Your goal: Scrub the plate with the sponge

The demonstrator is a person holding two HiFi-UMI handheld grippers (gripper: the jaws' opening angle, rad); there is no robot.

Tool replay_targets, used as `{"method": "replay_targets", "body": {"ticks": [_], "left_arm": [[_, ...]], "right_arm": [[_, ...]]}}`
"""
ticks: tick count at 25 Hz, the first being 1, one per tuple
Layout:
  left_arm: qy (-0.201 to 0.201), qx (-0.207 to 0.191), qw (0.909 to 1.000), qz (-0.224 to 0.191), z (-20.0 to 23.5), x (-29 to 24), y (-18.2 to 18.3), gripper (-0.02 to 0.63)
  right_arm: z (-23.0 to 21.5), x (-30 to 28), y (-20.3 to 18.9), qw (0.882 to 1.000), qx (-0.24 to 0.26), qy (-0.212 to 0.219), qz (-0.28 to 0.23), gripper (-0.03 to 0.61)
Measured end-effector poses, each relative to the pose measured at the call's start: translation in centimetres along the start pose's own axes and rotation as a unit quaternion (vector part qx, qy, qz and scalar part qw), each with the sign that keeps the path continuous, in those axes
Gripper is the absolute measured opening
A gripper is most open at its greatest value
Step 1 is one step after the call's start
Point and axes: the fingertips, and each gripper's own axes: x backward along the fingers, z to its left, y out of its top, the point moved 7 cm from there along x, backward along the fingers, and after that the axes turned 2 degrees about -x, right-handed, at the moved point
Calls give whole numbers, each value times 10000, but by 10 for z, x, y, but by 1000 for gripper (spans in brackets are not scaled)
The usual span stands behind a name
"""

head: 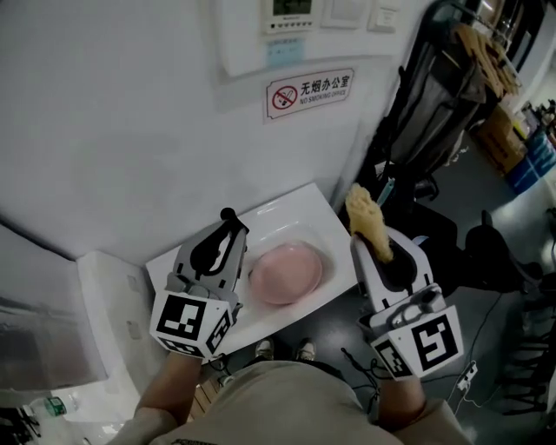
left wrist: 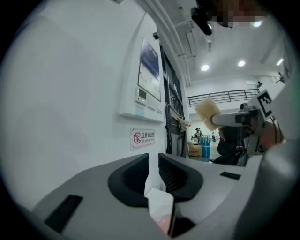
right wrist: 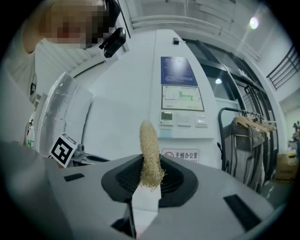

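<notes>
A pink plate [head: 287, 271] lies flat in a white tray [head: 295, 202] against the wall. My left gripper [head: 228, 217] is held over the tray's left part, beside the plate and off it. In the left gripper view its jaws [left wrist: 153, 161] stand nearly together, with a thin slit and nothing in it. My right gripper [head: 380, 250] is to the right of the tray, shut on a tan loofah sponge [head: 365, 213]. The sponge [right wrist: 150, 147] sticks up from between the right gripper [right wrist: 151, 165] pads. It also shows far right as the sponge [left wrist: 207, 110].
A no-smoking sign [head: 308, 91] and a control panel [head: 304, 17] hang on the white wall behind the tray. A rack of dark clothes [head: 434, 96] stands at the right. A white cabinet [head: 104, 295] adjoins the tray's left side.
</notes>
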Motion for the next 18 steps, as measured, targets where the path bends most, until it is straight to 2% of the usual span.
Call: {"method": "replay_targets", "body": {"ticks": [6,11,18], "left_arm": [[29,-632,9965,-549,-12,17,36,46],[97,-796,9947,-644,-20,31,46,26],[-176,-741,9952,-622,-27,30,34,8]], "right_arm": [[12,19,19,9995,85,-72,-306,80],[20,30,20,9994,126,-39,-316,80],[24,29,-6,9999,85,90,34,80]]}}
